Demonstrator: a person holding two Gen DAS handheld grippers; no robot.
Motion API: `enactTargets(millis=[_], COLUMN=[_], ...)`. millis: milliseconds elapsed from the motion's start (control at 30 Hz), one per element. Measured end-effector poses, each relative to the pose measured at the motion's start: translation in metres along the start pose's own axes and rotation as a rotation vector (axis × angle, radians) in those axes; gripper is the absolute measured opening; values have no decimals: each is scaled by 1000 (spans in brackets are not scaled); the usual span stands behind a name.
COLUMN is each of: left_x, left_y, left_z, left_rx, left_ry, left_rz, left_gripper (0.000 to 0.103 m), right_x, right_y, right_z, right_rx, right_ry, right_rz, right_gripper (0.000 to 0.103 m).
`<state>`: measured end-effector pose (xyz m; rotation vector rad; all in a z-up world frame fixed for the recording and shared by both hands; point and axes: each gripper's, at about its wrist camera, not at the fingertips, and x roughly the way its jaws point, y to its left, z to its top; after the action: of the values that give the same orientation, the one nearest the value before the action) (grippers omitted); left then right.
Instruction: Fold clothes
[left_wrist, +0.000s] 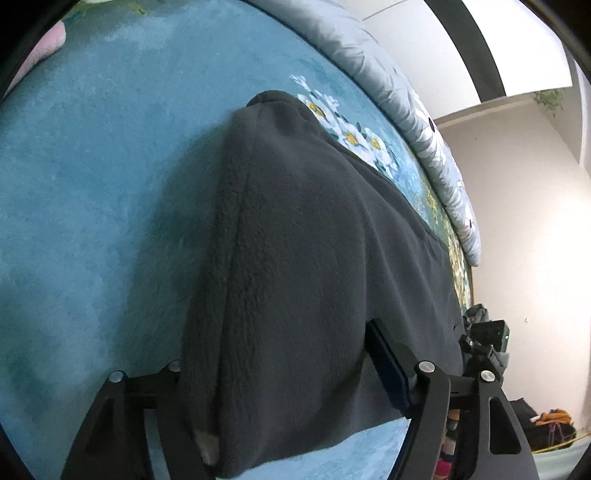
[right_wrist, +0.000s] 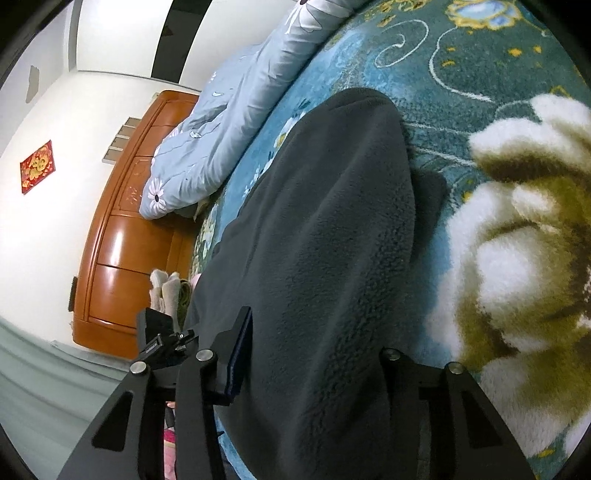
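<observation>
A dark grey fleece garment (left_wrist: 303, 266) lies on a teal flowered blanket (left_wrist: 96, 177). In the left wrist view my left gripper (left_wrist: 280, 373) straddles a thick fold of the fleece; one blue-padded finger (left_wrist: 388, 365) shows on the right, the other is buried under cloth. In the right wrist view the same garment (right_wrist: 325, 258) runs away over the blanket (right_wrist: 461, 74). My right gripper (right_wrist: 314, 354) has its jaws wide apart with the fleece edge between them; the left finger (right_wrist: 236, 354) shows, the right is hidden. Whether either grips the cloth cannot be told.
A pale blue quilt (left_wrist: 417, 110) (right_wrist: 221, 122) lies along the blanket's far edge. A wooden headboard (right_wrist: 122, 236) stands against the white wall. Folded pale clothes (right_wrist: 166, 291) sit near it. The other gripper's camera (left_wrist: 487, 343) (right_wrist: 155, 332) is close alongside.
</observation>
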<state>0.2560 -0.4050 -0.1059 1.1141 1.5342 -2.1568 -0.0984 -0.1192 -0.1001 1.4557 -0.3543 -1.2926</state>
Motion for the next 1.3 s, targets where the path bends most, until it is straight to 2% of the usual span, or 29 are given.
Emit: enactTargets(millis=[167,467,600,1000,1300], left_x=[2,-15,-28,-75,-142], left_y=[-10,-20,-30,-53,-59], left_z=[-1,-13,-22,-39,-33], left_rx=[39,103,160,260,290], left_ry=[-15,-92,-138,-208,-275], left_rz=[36,87,93,20,-33], left_gripper=[75,51,46,42,40], right_x=[1,-7,-16,-37,-29], right_y=[0,15,26,76,131], right_z=[2,-3,-8,-39,-57], right_rx=[0,-34,-48,-116,-183], right_ry=[4,-20,-39,-52,-47], right_rz=[1,-29,-22,35,100], right_gripper=[51,39,31,26,25])
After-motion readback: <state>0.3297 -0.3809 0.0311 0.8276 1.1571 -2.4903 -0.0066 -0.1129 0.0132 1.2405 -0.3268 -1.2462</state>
